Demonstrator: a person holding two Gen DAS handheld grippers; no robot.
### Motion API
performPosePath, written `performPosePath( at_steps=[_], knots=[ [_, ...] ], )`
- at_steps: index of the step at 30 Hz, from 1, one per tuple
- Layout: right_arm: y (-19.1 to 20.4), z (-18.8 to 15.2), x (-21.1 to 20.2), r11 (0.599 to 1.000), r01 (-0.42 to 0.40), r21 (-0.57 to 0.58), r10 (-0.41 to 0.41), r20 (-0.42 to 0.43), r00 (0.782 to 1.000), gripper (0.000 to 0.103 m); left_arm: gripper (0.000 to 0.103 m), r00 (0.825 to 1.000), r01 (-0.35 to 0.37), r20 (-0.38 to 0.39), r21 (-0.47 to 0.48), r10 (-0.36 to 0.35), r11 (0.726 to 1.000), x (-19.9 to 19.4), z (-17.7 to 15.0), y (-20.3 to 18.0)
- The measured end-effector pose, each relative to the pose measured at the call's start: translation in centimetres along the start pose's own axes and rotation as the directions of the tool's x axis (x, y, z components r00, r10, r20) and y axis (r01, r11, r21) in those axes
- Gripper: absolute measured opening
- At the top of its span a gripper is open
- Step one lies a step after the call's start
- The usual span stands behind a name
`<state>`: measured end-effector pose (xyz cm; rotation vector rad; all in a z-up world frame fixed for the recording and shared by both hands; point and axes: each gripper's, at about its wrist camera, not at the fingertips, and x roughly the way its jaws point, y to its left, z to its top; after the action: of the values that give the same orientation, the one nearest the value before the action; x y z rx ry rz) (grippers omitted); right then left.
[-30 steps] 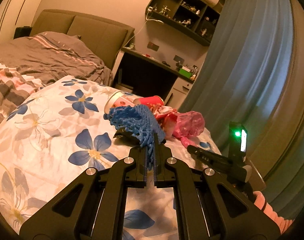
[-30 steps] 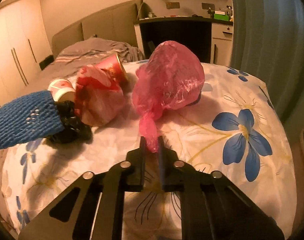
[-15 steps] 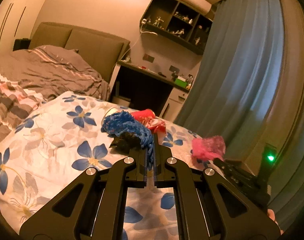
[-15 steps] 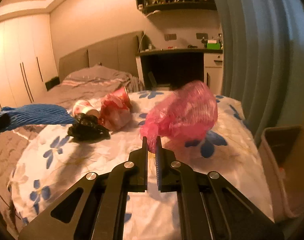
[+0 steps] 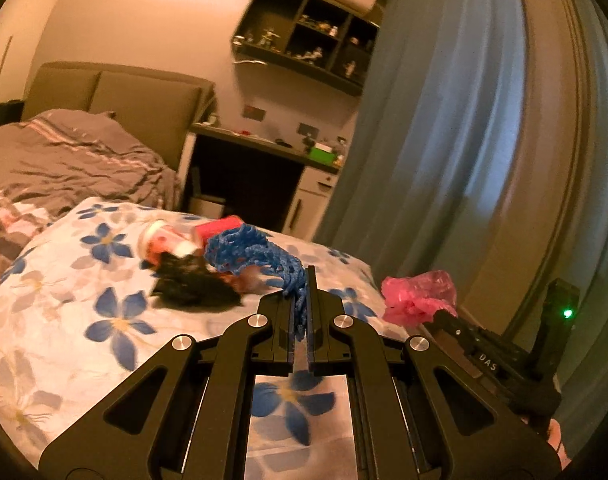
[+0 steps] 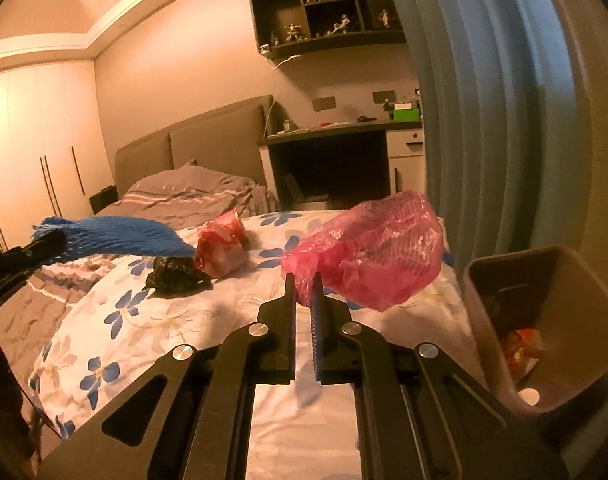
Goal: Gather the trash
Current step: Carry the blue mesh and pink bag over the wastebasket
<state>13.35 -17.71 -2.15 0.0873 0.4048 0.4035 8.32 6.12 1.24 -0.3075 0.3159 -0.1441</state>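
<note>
both tongs clenched on trash above the bed

left gripper (image 5: 301, 280) is clamped on a blue mesh net (image 5: 251, 252), which sticks out ahead of its tips, lifted off the flowered bedspread (image 5: 84, 312). right gripper (image 6: 302, 286) pinches the neck of a pink plastic bag (image 6: 367, 256), the bag hanging just past its tips. bin (image 6: 543, 320) stands right of it, beside the bed. black bag (image 6: 176, 276) and red cup (image 6: 234, 222) lie on the bedspread.
</note>
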Motion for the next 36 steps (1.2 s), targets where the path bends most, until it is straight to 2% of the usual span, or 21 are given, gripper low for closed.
performPosePath(
  at_steps=[9, 17, 25, 36],
  knots=[
    [-3.5, 0.3, -2.8, 0.997, 0.072, 0.018, -0.072, 0.049, 0.996, 0.007, 0.003, 0.991, 0.119, -0.069, 0.11, -0.112, 0.987, 5.1, -0.5, -6.8],
    [-8.5, 0.6, -4.9, 0.985, 0.161, 0.067, -0.166, 0.077, 0.983, 0.007, 0.003, 0.963, 0.261, -0.119, 0.18, -0.243, 0.948, 10.0, -1.1, -14.1],
    [-12.7, 0.8, -6.0, 0.969, 0.217, 0.12, -0.228, 0.092, 0.969, 0.007, 0.003, 0.934, 0.346, -0.168, 0.215, -0.314, 0.913, 14.1, -2.7, -19.7],
    [-15.6, 0.9, -6.1, 0.956, 0.248, 0.16, -0.264, 0.09, 0.96, 0.007, 0.003, 0.907, 0.404, -0.229, 0.246, -0.352, 0.881, 17.5, -4.7, -23.7]
  ],
)
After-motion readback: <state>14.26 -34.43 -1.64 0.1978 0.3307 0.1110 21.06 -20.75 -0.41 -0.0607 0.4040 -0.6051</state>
